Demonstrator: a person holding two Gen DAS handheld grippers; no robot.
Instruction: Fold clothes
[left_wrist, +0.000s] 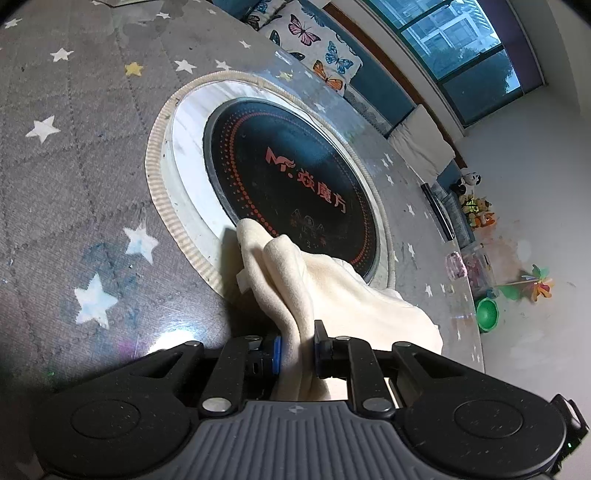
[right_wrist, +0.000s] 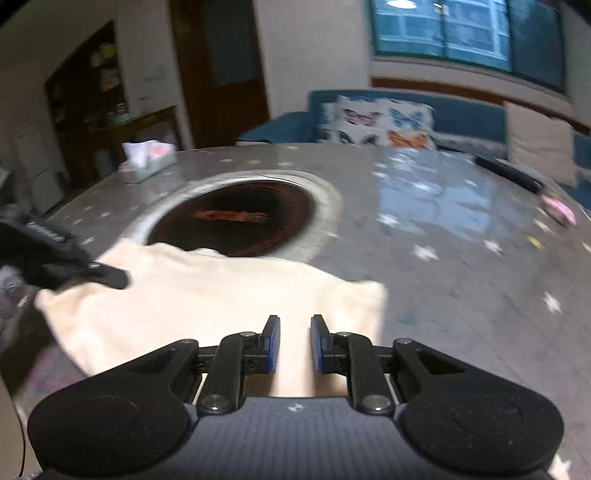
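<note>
i'm in the gathering stage of the fold: my left gripper (left_wrist: 297, 345) is clenched on a bunched edge of the cream garment (left_wrist: 332, 291), cloth squeezed between its pads, while the rest drapes away toward two o'clock in the left wrist view, over the rim of the round black cooktop (left_wrist: 291, 177) set in the table (left_wrist: 74, 147). in the right wrist view, which is blurred, the same cream garment (right_wrist: 221, 299) lies spread flat on the table, and my right gripper (right_wrist: 295, 343) hangs over its near edge with a narrow gap between the jaws and, as far as i can tell, nothing pinched. the next move, i judge, calls for the right side to take a matching corner so both ends lift together. around it: a tissue box (right_wrist: 149, 162) at ten o'clock, a dark stick-like thing (right_wrist: 509, 173) and a pink object (right_wrist: 559, 212) at two o'clock, well apart from the cloth. the cooktop recess under the far edge is what could snag or sag the fold.
</note>
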